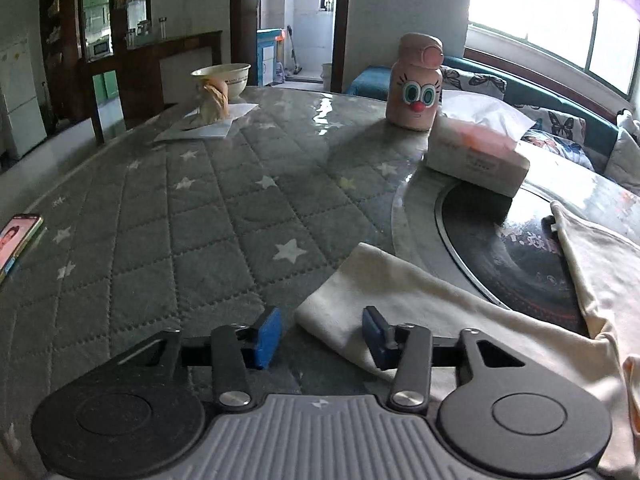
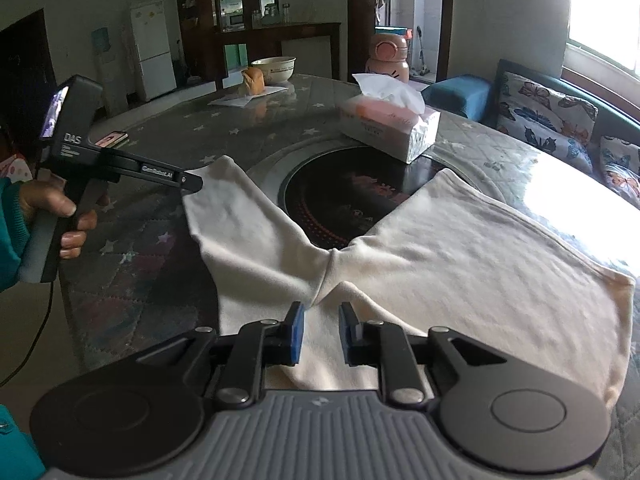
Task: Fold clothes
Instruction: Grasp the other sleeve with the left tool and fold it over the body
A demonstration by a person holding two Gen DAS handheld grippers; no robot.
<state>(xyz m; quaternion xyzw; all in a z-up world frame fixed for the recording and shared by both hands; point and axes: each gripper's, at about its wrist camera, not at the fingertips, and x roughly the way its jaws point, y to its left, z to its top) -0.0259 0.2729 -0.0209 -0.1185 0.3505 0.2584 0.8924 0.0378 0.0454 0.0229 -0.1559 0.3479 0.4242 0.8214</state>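
Observation:
A cream long-sleeved garment (image 2: 460, 256) lies spread on the round table, its body to the right and one sleeve (image 2: 244, 220) stretched to the left. My left gripper (image 1: 322, 336) is open at the cuff end of that sleeve (image 1: 360, 296), its right blue pad over the cloth and its left pad over the quilted cover. It also shows from the side in the right wrist view (image 2: 192, 182), held by a hand. My right gripper (image 2: 322, 332) is open, hovering over the armpit fold where sleeve meets body.
The table has a grey star-quilted cover (image 1: 200, 208) and a black glass centre disc (image 2: 344, 208). A tissue box (image 2: 390, 126), a pink cartoon bottle (image 1: 416, 80), a bowl (image 1: 224, 78) and a phone (image 1: 16, 240) sit on it. A sofa with butterfly cushions (image 2: 548, 112) stands behind.

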